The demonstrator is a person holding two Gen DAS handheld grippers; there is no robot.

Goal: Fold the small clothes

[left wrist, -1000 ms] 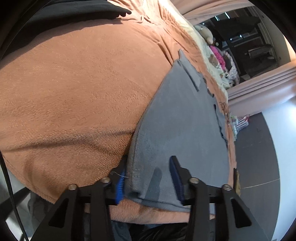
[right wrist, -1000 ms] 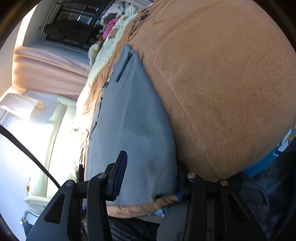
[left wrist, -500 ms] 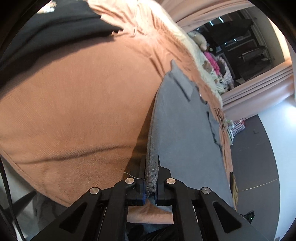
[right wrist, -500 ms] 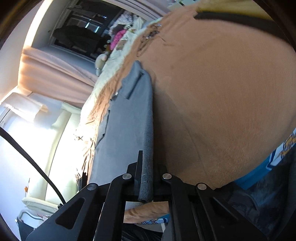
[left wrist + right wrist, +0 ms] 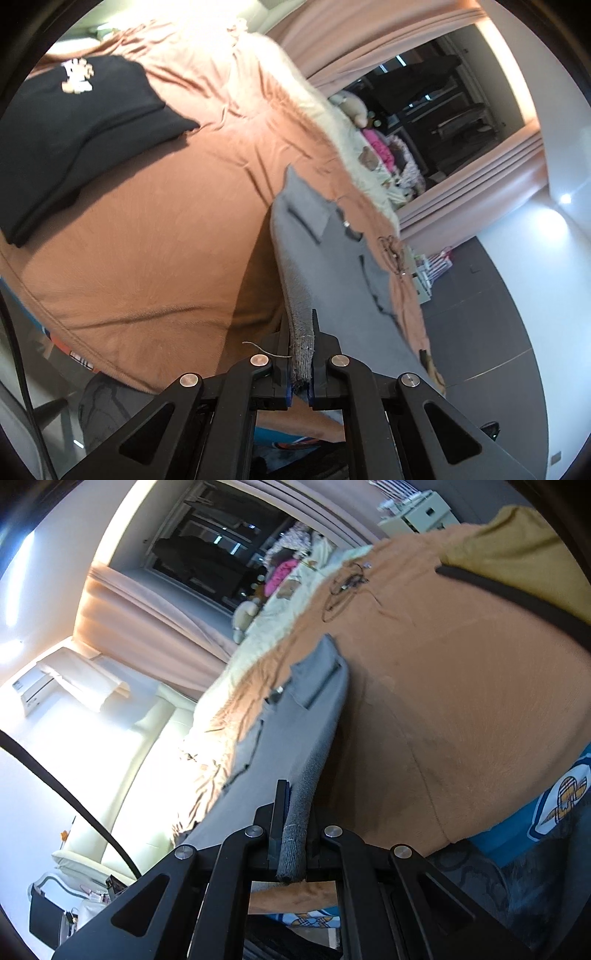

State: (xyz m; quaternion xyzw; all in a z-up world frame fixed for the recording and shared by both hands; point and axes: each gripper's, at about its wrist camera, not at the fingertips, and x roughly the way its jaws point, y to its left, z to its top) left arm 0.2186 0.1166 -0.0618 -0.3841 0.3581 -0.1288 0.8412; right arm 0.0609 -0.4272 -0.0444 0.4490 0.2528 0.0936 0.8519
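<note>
Orange-brown fleece blanket (image 5: 147, 229) covers the bed across most of the left wrist view, with pink curtains (image 5: 476, 177) and a dark window beyond; a folded black garment (image 5: 74, 125) with a pale print lies at the upper left, well apart from the grey garment (image 5: 332, 266); that grey piece stretches from the near edge of the bed away toward the far side, its near hem raised off the blanket; the left gripper (image 5: 301, 354) is clenched on that hem, the ribbed edge squeezed between its blue pads, a loose thread hanging just beside the left finger; a heap of soft toys (image 5: 373, 147) sits by the window.

Seen from the right wrist, the same blanket (image 5: 461, 701) fills the right side, a mustard-yellow cloth (image 5: 517, 554) with a dark band at its upper right edge; pale curtains and a cream sofa (image 5: 122, 760) stand at the left in strong light; the grey garment (image 5: 295, 731) runs up the middle, a pocket flap visible near its far end; the right gripper (image 5: 293, 834) is clamped on the other near corner, the rolled hem pinched tight between its fingers and lifted clear of the blanket; blue printed bedding (image 5: 546, 812) shows below the blanket's edge.
</note>
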